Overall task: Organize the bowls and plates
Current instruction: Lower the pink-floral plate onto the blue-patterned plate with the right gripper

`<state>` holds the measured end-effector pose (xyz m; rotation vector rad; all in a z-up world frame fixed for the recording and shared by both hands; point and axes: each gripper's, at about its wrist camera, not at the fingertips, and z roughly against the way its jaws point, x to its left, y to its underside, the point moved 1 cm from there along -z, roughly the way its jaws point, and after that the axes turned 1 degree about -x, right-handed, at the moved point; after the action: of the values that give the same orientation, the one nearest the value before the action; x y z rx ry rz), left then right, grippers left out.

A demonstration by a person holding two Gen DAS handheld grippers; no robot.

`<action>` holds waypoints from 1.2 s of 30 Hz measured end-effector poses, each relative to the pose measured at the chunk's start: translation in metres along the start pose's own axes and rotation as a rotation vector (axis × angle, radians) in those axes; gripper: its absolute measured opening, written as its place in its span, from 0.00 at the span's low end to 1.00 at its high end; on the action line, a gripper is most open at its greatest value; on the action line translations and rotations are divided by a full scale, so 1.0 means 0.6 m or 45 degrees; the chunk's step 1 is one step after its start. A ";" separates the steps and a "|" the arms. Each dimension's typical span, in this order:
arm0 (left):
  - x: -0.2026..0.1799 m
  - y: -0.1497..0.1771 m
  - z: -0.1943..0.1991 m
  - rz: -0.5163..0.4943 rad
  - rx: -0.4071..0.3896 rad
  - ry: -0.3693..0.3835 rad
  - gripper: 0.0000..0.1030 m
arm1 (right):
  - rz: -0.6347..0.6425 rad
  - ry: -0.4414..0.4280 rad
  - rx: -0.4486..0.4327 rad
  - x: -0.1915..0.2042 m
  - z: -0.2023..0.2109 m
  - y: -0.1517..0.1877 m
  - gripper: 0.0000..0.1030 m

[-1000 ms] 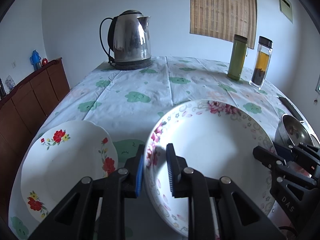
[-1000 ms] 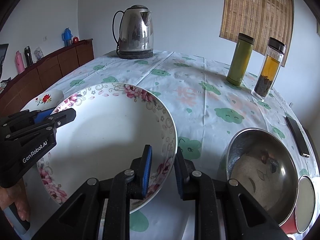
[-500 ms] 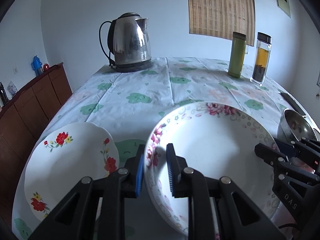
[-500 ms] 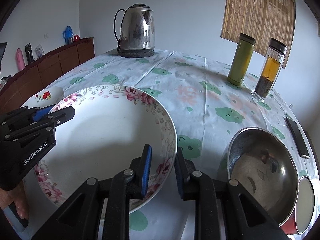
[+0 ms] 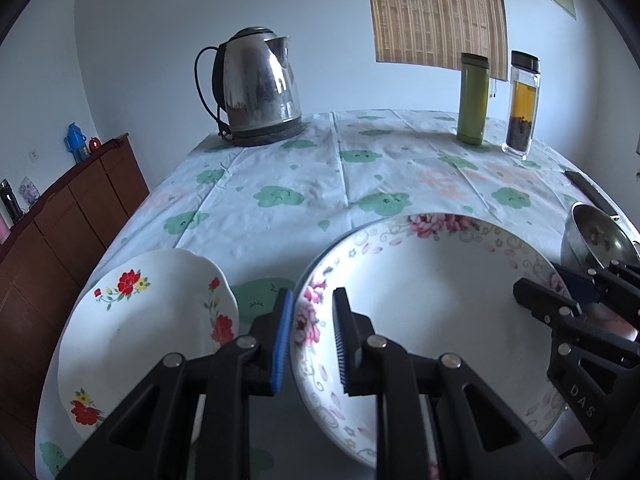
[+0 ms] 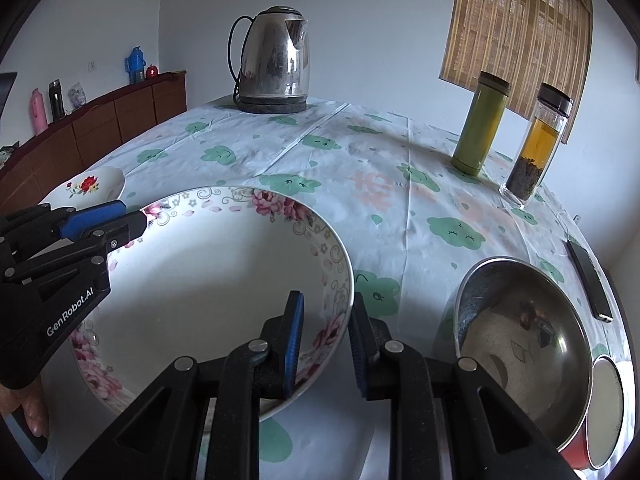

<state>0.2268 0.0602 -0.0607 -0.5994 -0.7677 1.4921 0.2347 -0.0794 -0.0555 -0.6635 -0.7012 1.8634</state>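
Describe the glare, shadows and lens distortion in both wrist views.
Left wrist view: fisheye bends the table edges, corners go black; kettle carries bright window reflections; near side of the pink-flowered bowl is shaded. Right wrist view: same curvature; steel bowl mirrors the room; soft shadow inside the pink-flowered bowl.

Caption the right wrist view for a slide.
Both grippers, right gripper and left gripper, clamp opposite rims of the pink-flowered bowl beside a steel bowl.

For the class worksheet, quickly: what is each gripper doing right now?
Left gripper: shut on the left rim of the pink-flowered bowl.
Right gripper: shut on the same bowl's right rim.
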 end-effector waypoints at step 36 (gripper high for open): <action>0.021 0.004 0.014 0.079 -0.026 0.056 0.16 | 0.058 0.045 -0.029 0.009 0.003 0.002 0.24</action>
<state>0.2180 0.0719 -0.0563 -0.6753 -0.7368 1.5245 0.2305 -0.0752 -0.0559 -0.7306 -0.6908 1.8831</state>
